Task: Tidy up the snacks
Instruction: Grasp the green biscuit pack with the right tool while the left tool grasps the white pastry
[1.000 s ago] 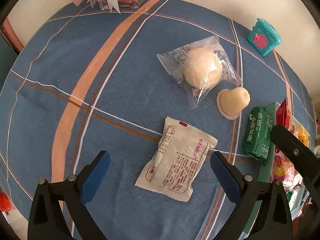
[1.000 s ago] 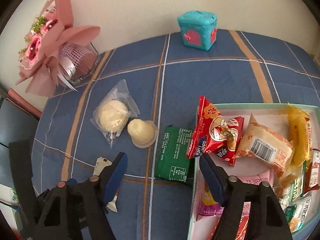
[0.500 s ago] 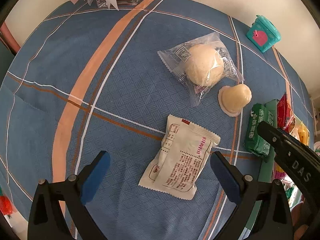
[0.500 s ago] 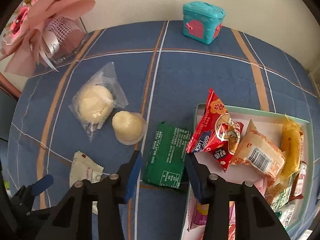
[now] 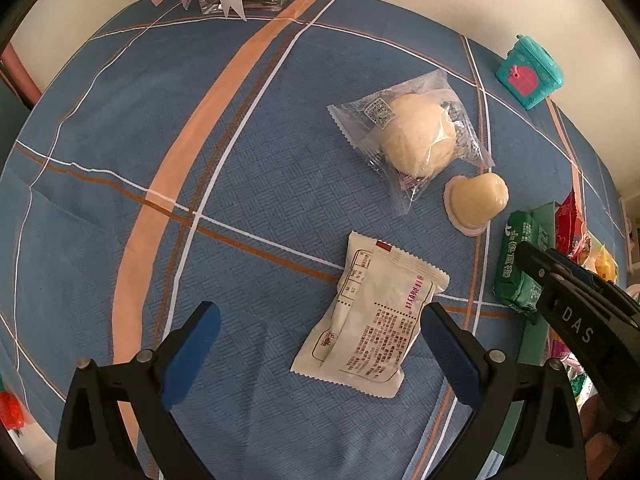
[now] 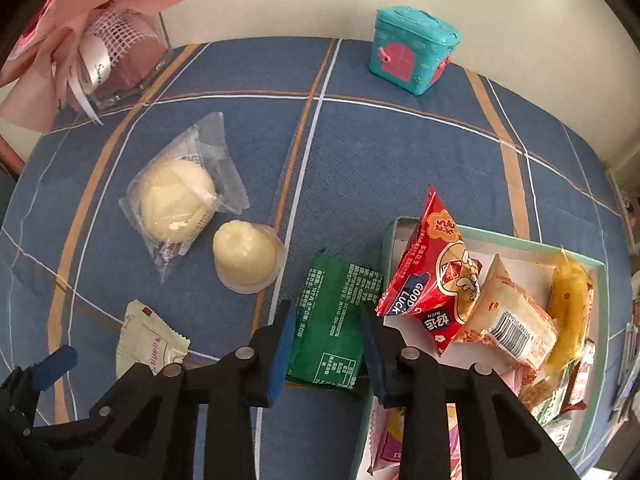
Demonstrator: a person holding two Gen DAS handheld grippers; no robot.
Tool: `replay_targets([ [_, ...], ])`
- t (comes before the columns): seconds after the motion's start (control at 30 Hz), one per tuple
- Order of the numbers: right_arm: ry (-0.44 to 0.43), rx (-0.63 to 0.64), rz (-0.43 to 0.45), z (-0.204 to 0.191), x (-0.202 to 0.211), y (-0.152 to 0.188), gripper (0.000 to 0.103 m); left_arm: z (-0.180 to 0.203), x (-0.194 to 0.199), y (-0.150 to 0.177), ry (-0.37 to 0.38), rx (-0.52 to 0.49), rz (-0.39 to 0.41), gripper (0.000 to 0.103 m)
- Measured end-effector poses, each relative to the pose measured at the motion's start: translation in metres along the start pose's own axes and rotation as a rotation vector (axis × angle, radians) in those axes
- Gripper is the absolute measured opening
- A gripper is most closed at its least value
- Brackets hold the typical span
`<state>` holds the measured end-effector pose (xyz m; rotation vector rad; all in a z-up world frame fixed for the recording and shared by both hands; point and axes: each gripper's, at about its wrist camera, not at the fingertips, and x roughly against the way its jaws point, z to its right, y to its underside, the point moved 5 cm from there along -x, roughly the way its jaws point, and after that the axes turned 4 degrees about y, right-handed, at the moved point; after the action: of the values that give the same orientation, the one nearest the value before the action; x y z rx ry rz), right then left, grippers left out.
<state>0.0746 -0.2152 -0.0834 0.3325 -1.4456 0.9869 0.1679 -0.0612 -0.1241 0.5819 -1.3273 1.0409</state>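
right wrist view: my right gripper (image 6: 326, 344) pinches the green snack packet (image 6: 330, 328) between its fingers; my left gripper (image 5: 318, 354), spread wide, frames the white sachet (image 5: 370, 320).

Two near, downward views — shared white packet (image 5: 372, 320), bun (image 6: 176, 200).

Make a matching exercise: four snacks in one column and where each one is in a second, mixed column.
Snacks
1. green packet
2. red bag
3. white packet
4. jelly cup

Places
A. leaning in the tray
B. between the fingers of the right tool
C. on the cloth, beside the wrapped bun
D. in front of the open left tool

Pairs: 1-B, 2-A, 3-D, 4-C
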Motion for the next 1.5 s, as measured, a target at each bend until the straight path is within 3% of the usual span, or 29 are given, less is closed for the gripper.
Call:
replay_targets([
  [0.43, 0.013, -0.028, -0.046, 0.007, -0.003, -0.001, 0.038, -0.007, 0.001, 0.0, 0.007, 0.006, -0.002, 0.1],
  [0.57, 0.013, -0.016, -0.054, 0.003, -0.008, -0.006, 0.052, -0.008, 0.001, 0.0, 0.009, 0.006, -0.002, 0.1],
  [0.73, 0.053, -0.013, -0.043, -0.006, -0.012, -0.009, 0.058, -0.01, 0.001, 0.0, 0.01, 0.004, -0.003, 0.1],
  [0.9, 0.094, 0.026, -0.027, -0.012, -0.016, -0.014, 0.054, -0.017, 0.002, 0.0, 0.009, 0.021, -0.005, 0.1],
  [1.1, 0.152, 0.083, -0.006, -0.022, -0.014, -0.008, 0.04, -0.024, 0.002, 0.0, 0.015, 0.025, -0.007, 0.1],
  [1.5, 0.087, 0.163, -0.005, -0.036, 0.004, 0.022, 0.037, -0.02, 0.003, 0.002, 0.016, 0.02, -0.013, 0.1],
])
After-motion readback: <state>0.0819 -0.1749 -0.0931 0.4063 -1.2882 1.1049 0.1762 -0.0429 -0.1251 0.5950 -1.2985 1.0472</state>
